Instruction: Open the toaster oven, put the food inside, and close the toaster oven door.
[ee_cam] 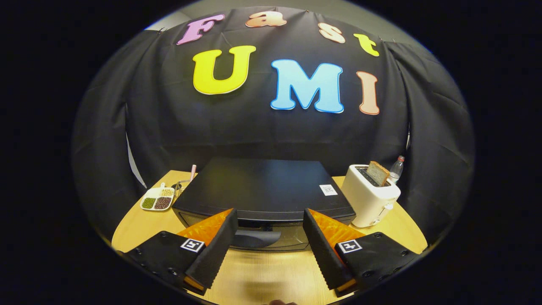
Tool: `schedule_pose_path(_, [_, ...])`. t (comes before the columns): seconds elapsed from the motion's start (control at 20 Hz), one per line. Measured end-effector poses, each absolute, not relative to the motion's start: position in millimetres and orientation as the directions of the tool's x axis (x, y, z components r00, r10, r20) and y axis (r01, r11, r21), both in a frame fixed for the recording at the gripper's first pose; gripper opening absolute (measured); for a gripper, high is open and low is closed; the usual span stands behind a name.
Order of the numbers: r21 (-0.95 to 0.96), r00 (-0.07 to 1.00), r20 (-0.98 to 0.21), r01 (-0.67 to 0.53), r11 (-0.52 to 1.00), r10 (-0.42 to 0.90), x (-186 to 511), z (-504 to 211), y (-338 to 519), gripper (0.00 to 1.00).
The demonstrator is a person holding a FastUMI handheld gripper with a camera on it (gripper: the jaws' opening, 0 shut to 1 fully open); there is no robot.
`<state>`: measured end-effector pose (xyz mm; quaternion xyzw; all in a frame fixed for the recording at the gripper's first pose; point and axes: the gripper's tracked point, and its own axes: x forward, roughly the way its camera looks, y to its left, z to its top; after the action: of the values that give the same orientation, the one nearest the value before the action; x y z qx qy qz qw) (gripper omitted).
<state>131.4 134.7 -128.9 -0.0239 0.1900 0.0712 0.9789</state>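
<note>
Sitting in the middle of the wooden desk [135, 224], the black toaster oven [262, 190] faces the gripper [271, 224], its flat dark top turned up toward the camera and a small white sticker [328, 189] near its right rear corner. Its door [254, 237] is closed, the glass front running along the lower edge, with a dark curved handle [256, 238] at the middle of the front. The gripper is open, its two fingers spread wide apart with nothing between them; the handle lies in the gap between the fingertips, just ahead of them, and neither finger touches it. Each finger carries a small square black-and-white marker on its upper face.

To the right of the oven, just beside it, stands a white pop-up toaster [370, 197] with a slice of brown bread [377, 173] sticking upright out of its slot. Behind the toaster, against the black cloth wall, is a clear plastic bottle [396, 168] with a red cap. To the left of the oven lies a white divided dish [157, 199] holding green, dark reddish and pale grains in separate compartments. Between that dish and the oven's rear corner are a thin pink-and-white striped stick [193, 171], standing upright, and some dark wire item too small to identify.
</note>
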Motion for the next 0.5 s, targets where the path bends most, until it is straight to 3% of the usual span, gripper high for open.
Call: schedule_pose_path(0.5, [-0.036,0.884,-0.445,-0.180,0.983,0.146,153.2,-168.9,156.7,0.98])
